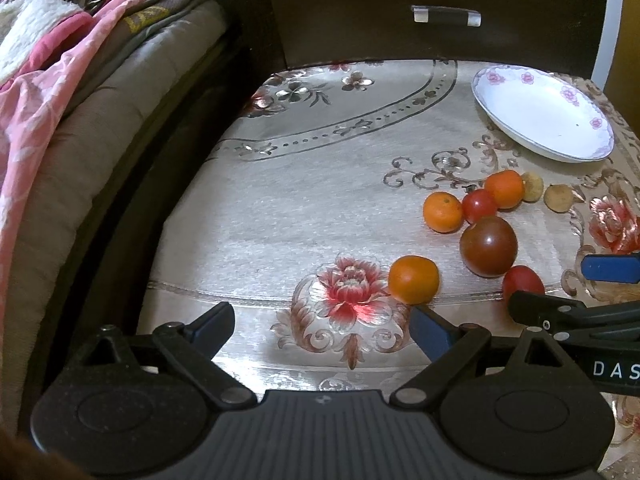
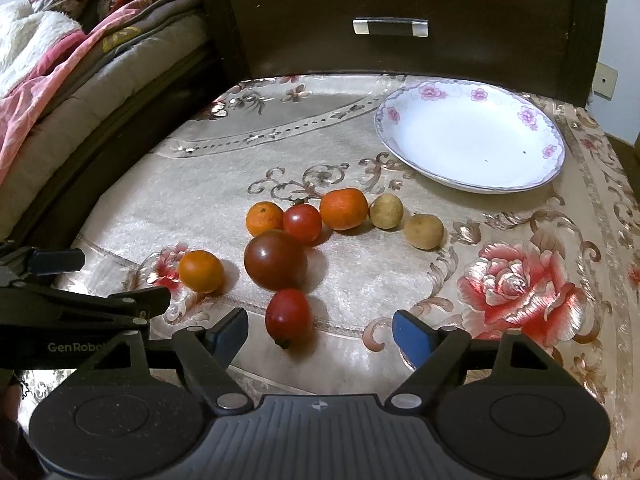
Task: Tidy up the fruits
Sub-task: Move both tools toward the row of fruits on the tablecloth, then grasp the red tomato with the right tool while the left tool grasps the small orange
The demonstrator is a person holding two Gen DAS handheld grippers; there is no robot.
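Fruits lie loose on the floral tablecloth: three small oranges (image 2: 201, 271) (image 2: 264, 218) (image 2: 343, 208), two small red tomatoes (image 2: 289, 317) (image 2: 302, 223), a large dark tomato (image 2: 275, 260) and two tan round fruits (image 2: 386, 211) (image 2: 423, 231). An empty white plate (image 2: 472, 136) with pink flowers stands behind them; it also shows in the left wrist view (image 1: 544, 112). My right gripper (image 2: 320, 332) is open, just in front of the nearest red tomato. My left gripper (image 1: 322, 326) is open and empty, its right finger beside the nearest orange (image 1: 413, 279).
A dark wooden headboard with a metal handle (image 2: 390, 26) rises behind the table. A bed with pink and white blankets (image 2: 48, 64) lies along the left. The table's right edge (image 2: 616, 152) is near the plate.
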